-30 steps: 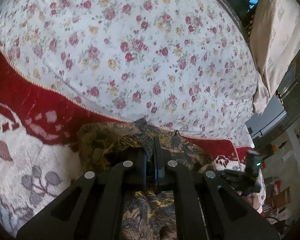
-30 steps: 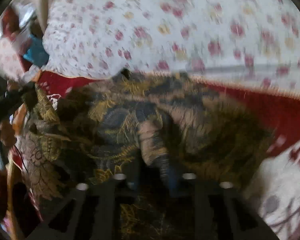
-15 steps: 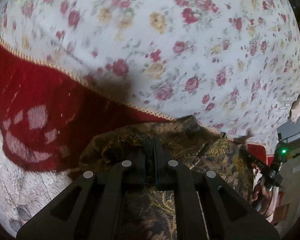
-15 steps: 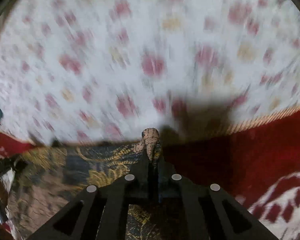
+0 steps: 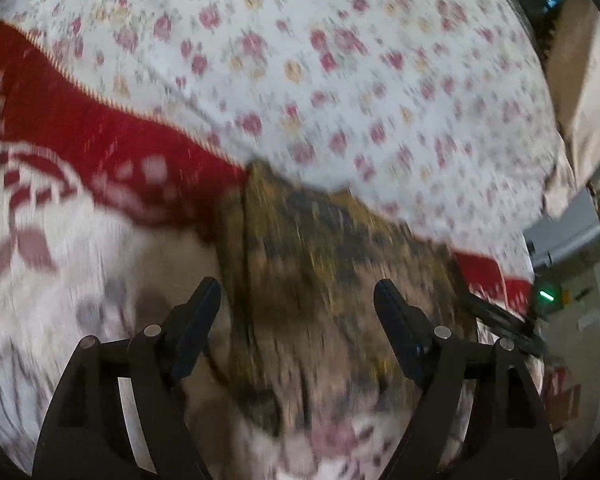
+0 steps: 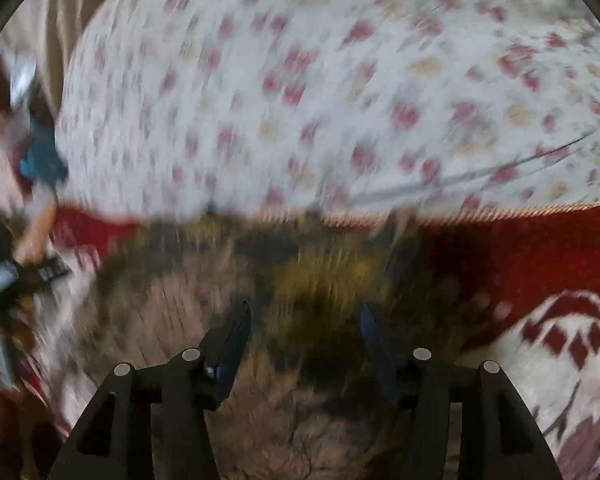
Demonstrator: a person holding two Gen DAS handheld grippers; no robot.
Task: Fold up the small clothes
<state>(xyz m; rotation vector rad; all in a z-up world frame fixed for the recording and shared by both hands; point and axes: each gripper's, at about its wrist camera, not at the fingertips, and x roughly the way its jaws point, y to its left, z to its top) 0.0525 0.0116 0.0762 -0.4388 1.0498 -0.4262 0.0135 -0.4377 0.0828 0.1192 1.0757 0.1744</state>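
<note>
A small brown and gold patterned garment lies folded on the red and white blanket, its far edge near the flowered sheet. My left gripper hovers over the garment's left part with its jaws opening wide; the cloth lies below them, not pinched. In the right wrist view the same garment spreads under my right gripper, whose jaws are opening too, with the pads off the cloth. Both views are blurred by motion.
The flowered sheet fills the far half. The other gripper and the hand on it show at the left edge of the right wrist view. A beige curtain hangs at the far right.
Both grippers were shut on the garment's edge and carried it toward the sheet. Now both have let go and drawn back, and the garment lies flat on the blanket.
</note>
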